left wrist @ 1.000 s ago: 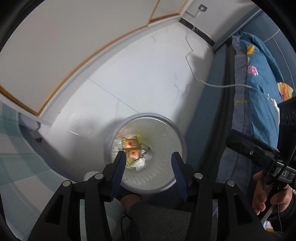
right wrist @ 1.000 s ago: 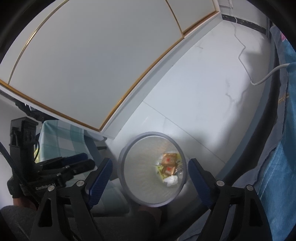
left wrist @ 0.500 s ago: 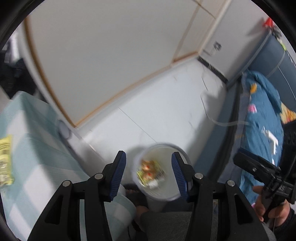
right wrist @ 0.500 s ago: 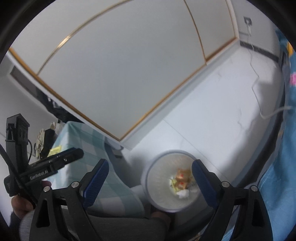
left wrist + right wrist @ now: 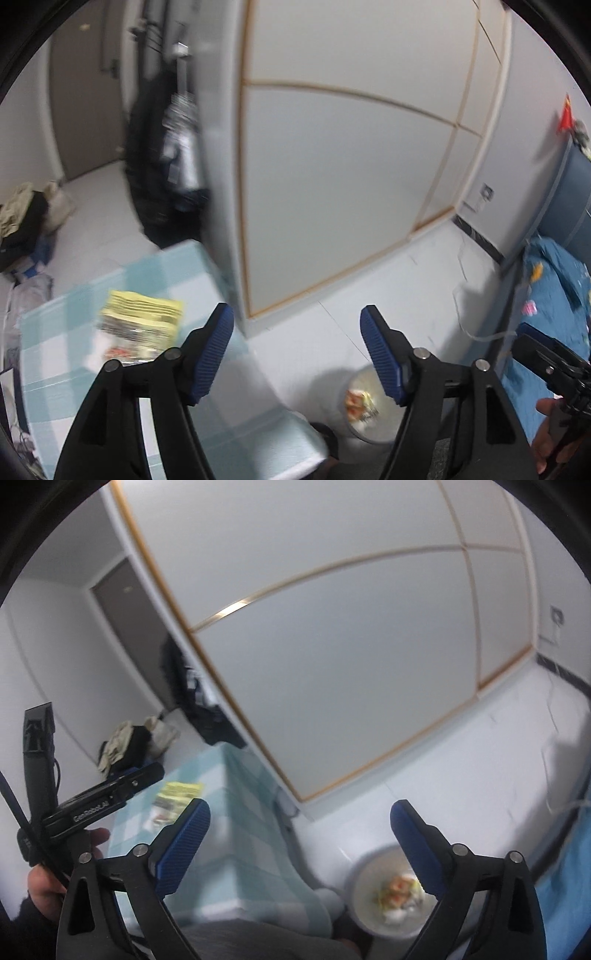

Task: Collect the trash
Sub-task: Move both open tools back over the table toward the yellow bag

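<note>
A round grey bin point(image 5: 360, 428) stands on the white floor below, also low in the right wrist view as the bin point(image 5: 356, 890), with orange and yellow wrappers point(image 5: 358, 400) and white paper inside. A yellow snack packet point(image 5: 142, 321) lies on the blue-checked table point(image 5: 55, 354); the right wrist view shows the packet point(image 5: 173, 794) too. My left gripper point(image 5: 297, 332) is high above the table's edge, its jaws opening, nothing between them. My right gripper point(image 5: 299, 823) is also raised, jaws opening wide and empty. A hand point(image 5: 48, 886) holds the left gripper.
White wardrobe doors with gold trim point(image 5: 332, 166) rise behind the table. A bed with a blue cover point(image 5: 554, 288) lies at the right, with a white cable point(image 5: 476, 328) on the floor. Dark clothes point(image 5: 162, 147) hang by a door, and bags point(image 5: 26, 218) sit on the floor.
Both grippers have risen from above the bin and swung left toward the table. The yellow packet has come into view. Both pairs of jaws stand wider apart than before.
</note>
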